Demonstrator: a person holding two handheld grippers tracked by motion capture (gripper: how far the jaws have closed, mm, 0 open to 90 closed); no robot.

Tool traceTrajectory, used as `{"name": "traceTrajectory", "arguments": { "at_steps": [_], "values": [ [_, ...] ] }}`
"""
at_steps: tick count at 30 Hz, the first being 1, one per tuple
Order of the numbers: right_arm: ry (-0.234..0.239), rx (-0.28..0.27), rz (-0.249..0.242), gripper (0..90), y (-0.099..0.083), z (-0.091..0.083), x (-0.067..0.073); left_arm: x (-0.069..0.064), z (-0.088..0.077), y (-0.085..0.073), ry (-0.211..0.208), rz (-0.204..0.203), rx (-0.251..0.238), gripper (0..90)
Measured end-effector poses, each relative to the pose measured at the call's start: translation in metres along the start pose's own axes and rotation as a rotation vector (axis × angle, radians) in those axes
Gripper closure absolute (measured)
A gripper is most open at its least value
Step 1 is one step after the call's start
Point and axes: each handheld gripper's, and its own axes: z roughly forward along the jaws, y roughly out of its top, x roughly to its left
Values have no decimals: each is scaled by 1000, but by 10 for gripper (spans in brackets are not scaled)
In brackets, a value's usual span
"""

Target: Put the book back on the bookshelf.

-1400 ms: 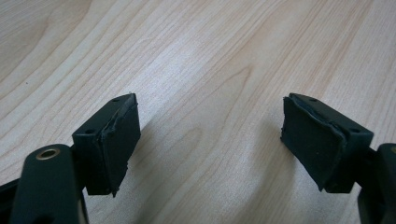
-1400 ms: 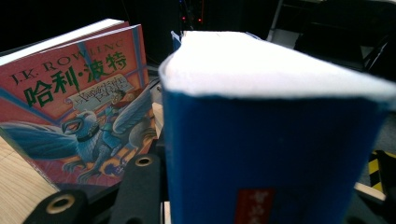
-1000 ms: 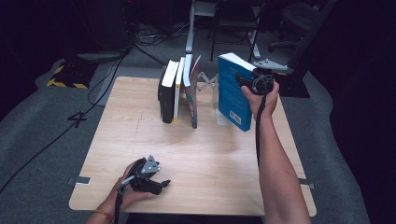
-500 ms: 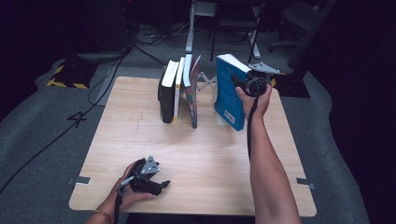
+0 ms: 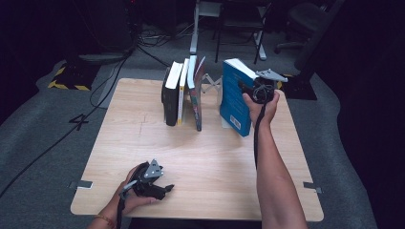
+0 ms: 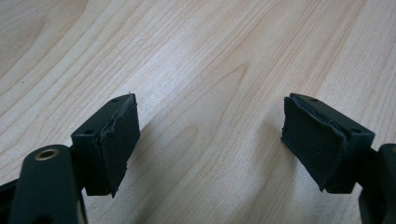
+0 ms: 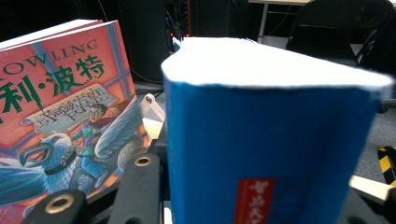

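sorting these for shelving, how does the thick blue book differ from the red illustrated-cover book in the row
The thick blue book is clamped in the right gripper, tilted and apart from the row; the red illustrated-cover book stands at the row's near end, leaning on its neighbours. The blue one looks clearly thicker. Its cover is plain blue with a small red label, the red one's a colourful picture with large characters. Both stand on end on the wooden table.

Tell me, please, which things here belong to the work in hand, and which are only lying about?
In the work:
- blue book, held upright by the right gripper
- row of standing books, which it is near
- white bookend between them

Lying about:
- left gripper, open, resting low over the table
- cables on the floor
- chair behind
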Motion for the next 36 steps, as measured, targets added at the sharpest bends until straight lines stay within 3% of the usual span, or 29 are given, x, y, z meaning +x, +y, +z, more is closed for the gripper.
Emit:
{"name": "traceTrajectory", "arguments": {
  "at_steps": [14,29,36],
  "values": [
    [54,16,-19,597,-17,-19,-7,0,0,0,-1,0,-1,194],
    [44,28,-2,587,-35,-41,-27,0,1,1,-2,0,3,181],
    [33,24,-33,577,-37,-44,-20,0,2,2,0,0,2,177]
  ]
}}
